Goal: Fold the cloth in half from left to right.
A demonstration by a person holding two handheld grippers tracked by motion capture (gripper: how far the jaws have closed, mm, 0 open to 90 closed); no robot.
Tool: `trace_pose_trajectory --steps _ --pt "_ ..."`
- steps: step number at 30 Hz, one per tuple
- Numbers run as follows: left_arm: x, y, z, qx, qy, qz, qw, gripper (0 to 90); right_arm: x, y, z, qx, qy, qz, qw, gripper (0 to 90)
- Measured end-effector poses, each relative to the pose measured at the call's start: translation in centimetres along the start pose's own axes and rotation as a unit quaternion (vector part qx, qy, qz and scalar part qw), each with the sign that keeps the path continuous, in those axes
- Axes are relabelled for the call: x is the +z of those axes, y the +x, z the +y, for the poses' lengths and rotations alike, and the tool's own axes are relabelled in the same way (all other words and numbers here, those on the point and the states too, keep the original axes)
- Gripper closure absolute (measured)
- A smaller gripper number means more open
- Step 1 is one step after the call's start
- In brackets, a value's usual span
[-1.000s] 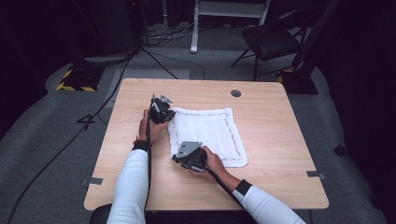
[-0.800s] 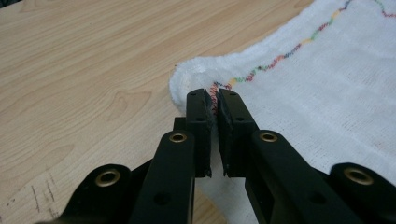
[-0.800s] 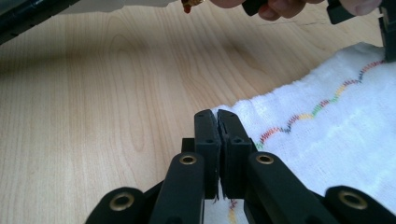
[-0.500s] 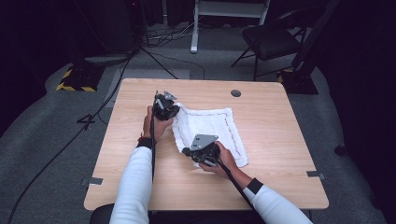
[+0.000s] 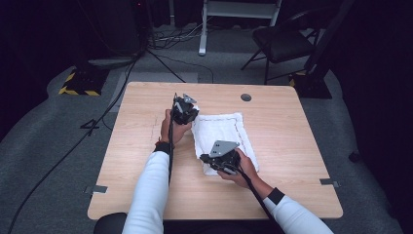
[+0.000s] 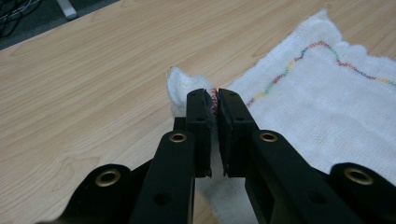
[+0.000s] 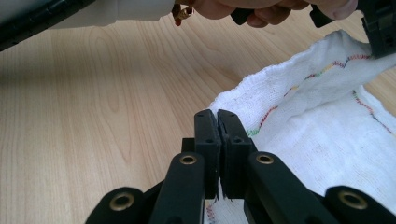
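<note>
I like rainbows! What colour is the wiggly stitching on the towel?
Many colours: red, yellow, green, blue stitching on the white towel, best in the left gripper view.

A black chair (image 5: 282,44) stands beyond the wooden table (image 5: 292,131), beside what looks like tangled cables (image 5: 170,36).

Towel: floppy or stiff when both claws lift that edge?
Probably floppy: the towel sags between the left claw and right claw. Likely light, as a thin weave shows. Looks unlikely to slip; both claws pinch its stitched hem.

High view overhead; tongs views close, sharing the towel (image 6: 327,98)
</note>
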State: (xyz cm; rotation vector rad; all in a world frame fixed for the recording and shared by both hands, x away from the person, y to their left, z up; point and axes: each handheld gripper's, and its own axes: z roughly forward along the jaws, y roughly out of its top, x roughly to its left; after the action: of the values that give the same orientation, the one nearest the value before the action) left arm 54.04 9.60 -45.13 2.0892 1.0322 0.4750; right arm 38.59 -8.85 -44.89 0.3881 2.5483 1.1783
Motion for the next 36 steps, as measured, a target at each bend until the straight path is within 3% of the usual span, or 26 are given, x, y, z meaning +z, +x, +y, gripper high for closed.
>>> trace_pose_trajectory --steps 19,36 --pt "1.5 -3.0 2.0 0.018 -0.011 -0.017 0.9996 83.8 -4.1 -1.5 -2.6 0.018 0.002 -0.023 0.9996 87.6" --pt "2.6 -5.1 3.4 0.034 -0.012 -0.034 0.9987 83.8 -6.6 -2.0 -4.2 0.027 -0.003 -0.035 0.9990 87.6"
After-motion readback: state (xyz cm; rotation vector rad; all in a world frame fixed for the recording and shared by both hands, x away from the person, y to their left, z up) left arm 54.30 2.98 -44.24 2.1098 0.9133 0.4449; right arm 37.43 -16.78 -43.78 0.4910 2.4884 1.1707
